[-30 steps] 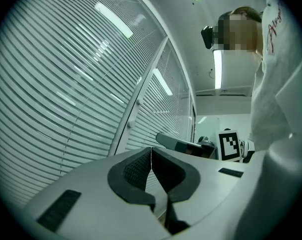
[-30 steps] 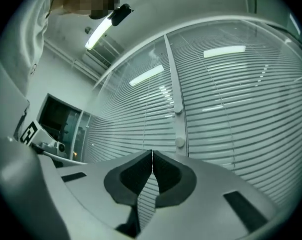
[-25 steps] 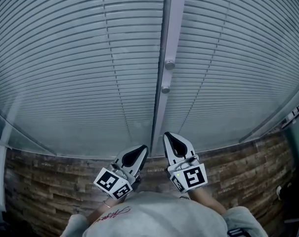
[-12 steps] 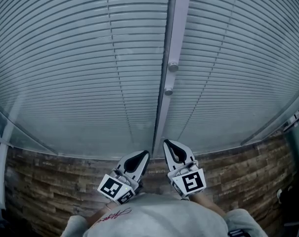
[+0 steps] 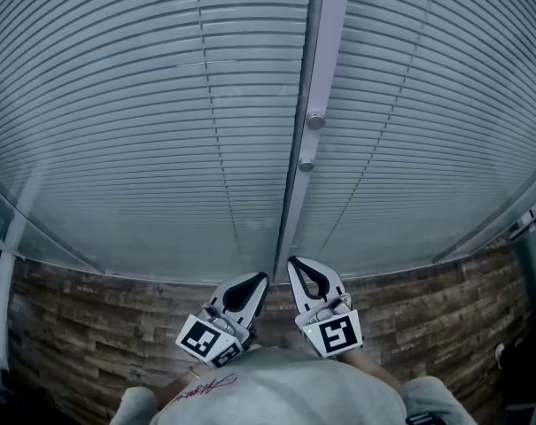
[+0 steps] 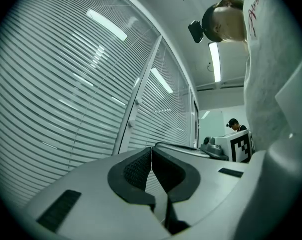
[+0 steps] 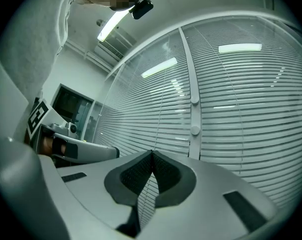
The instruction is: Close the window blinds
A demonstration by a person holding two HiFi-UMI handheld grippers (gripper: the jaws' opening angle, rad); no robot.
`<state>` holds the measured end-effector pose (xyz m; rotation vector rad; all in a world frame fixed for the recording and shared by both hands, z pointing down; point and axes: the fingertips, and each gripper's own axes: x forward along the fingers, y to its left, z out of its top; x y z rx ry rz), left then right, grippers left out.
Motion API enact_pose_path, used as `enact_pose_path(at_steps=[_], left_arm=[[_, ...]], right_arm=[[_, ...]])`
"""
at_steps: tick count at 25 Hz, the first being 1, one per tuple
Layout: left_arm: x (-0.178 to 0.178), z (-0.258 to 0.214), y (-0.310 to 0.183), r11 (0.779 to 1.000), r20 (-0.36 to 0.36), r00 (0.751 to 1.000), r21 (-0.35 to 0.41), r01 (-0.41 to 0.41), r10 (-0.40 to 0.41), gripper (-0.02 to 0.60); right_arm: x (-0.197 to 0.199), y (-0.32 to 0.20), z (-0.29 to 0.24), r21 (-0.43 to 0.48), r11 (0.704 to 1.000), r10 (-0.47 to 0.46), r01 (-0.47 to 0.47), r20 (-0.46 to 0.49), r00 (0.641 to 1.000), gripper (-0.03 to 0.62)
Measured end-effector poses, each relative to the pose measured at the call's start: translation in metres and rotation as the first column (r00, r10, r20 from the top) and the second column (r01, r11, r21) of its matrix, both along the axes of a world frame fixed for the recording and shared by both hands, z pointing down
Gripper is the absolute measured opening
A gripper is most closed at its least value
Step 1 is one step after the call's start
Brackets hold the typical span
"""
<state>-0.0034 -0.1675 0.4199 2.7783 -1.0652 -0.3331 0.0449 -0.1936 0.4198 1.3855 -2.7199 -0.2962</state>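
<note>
White slatted blinds (image 5: 161, 104) fill the glazed wall ahead, behind glass, on both sides of an upright pale frame post (image 5: 316, 51). Two round knobs (image 5: 315, 121) (image 5: 306, 163) sit on that post; they also show as the knobs (image 6: 137, 102) in the left gripper view and the knobs (image 7: 194, 101) in the right gripper view. My left gripper (image 5: 260, 276) (image 6: 151, 149) is shut with nothing in it. Just to its right, my right gripper (image 5: 294, 261) (image 7: 151, 153) is likewise shut and holds nothing. Both point at the foot of the post, well short of the knobs.
A wood-patterned floor (image 5: 90, 326) runs below the window's bottom rail (image 5: 161, 277). Another person (image 6: 233, 124) stands far off along the wall. A dark screen or pane (image 7: 71, 104) lies to the left. Ceiling lights reflect in the glass.
My right gripper has drawn back and down towards my body and rolled a little. The left gripper has barely shifted. The knobs sit slightly further right in the head view.
</note>
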Motion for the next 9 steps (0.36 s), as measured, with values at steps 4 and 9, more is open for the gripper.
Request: enact_pose_path(at_steps=[4,9], left_arm=[[-0.0038,0.0052,-0.001,1.0,0.007,1.0,-0.016,0.009,-0.009,0.018],[-0.0032,0.0076,-0.0007,1.0,0.01,1.0,-0.014,-0.001,0.001,0.018]], right_arm=[[0.002,0.0007,0.0015,0.003,1.0,0.005,-0.005,-0.012,1.0,0.018],[0.0041,-0.0007,0.0012,0.006,1.0,0.016,-0.016,-0.002,1.0,0.018]])
